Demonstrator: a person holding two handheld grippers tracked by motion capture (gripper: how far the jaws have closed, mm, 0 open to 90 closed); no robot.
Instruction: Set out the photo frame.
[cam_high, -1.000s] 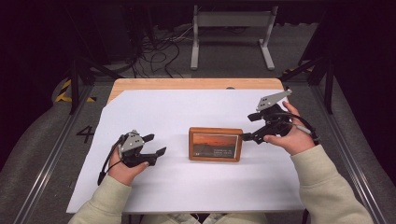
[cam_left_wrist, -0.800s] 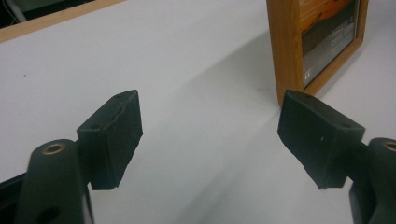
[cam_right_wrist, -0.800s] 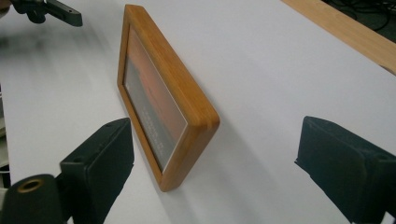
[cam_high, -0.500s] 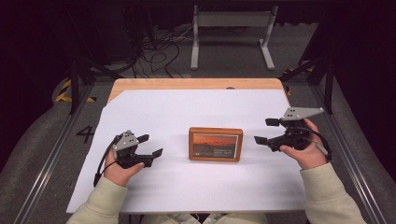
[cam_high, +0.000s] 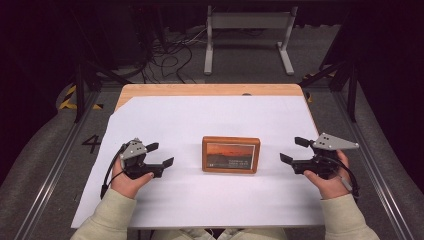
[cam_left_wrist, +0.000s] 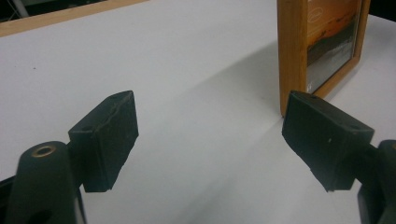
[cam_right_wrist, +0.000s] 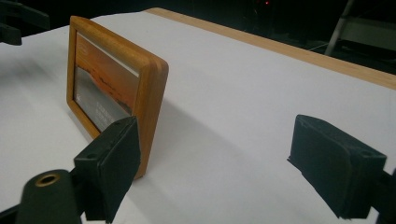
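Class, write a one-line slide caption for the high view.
A wooden picture frame stands on white paper, flanked by the open left claw and open right claw.

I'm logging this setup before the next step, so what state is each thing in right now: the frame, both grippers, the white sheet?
picture frame: standing upright on the sheet, picture side toward the person, held by nothing.
left gripper: jaws open, nothing between them, apart from the frame.
right gripper: jaws open, empty, apart from the frame.
white sheet: lying flat over the wooden table.
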